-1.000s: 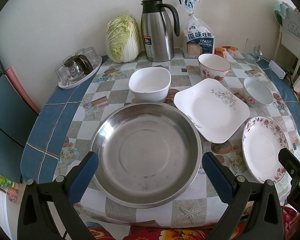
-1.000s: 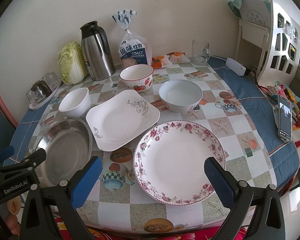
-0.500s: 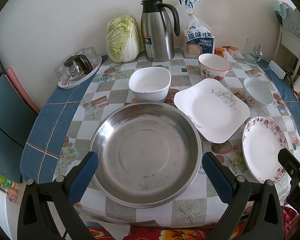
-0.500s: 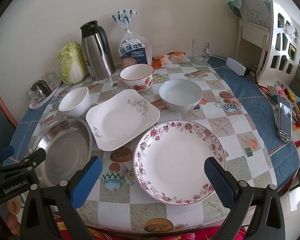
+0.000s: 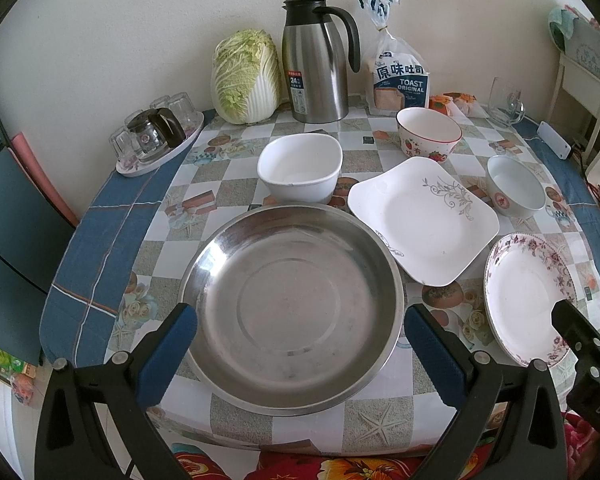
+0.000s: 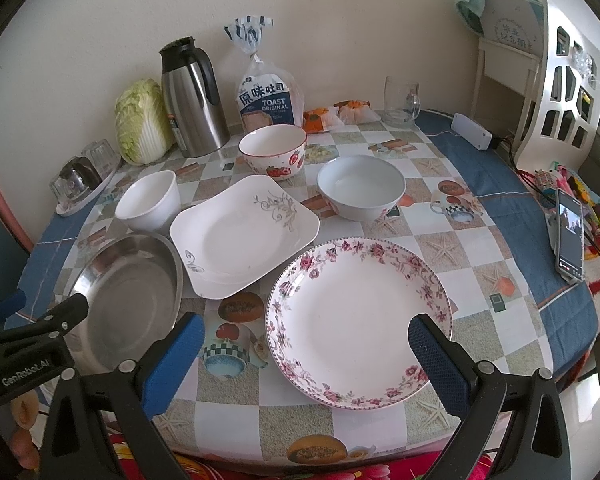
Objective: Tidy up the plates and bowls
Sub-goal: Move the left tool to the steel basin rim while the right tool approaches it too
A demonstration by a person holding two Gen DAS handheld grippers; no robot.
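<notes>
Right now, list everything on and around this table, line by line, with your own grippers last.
steel pan: 1, silver, near left of the table
square plate: 1, white with grey vine, centre, edge over the pan's rim
floral plate: 1, white with pink rim, near right
square bowl: 1, white, behind the pan
strawberry bowl: 1, white and red, back centre
round bowl: 1, pale, right of centre
cabbage: 1, green, back left
thermos jug: 1, steel and black, back
toast bag: 1, blue and clear, back
glass mug: 1, clear, back right
phone: 1, dark, far right
left gripper: open, blue pads, over the pan
right gripper: open, over the floral plate
</notes>
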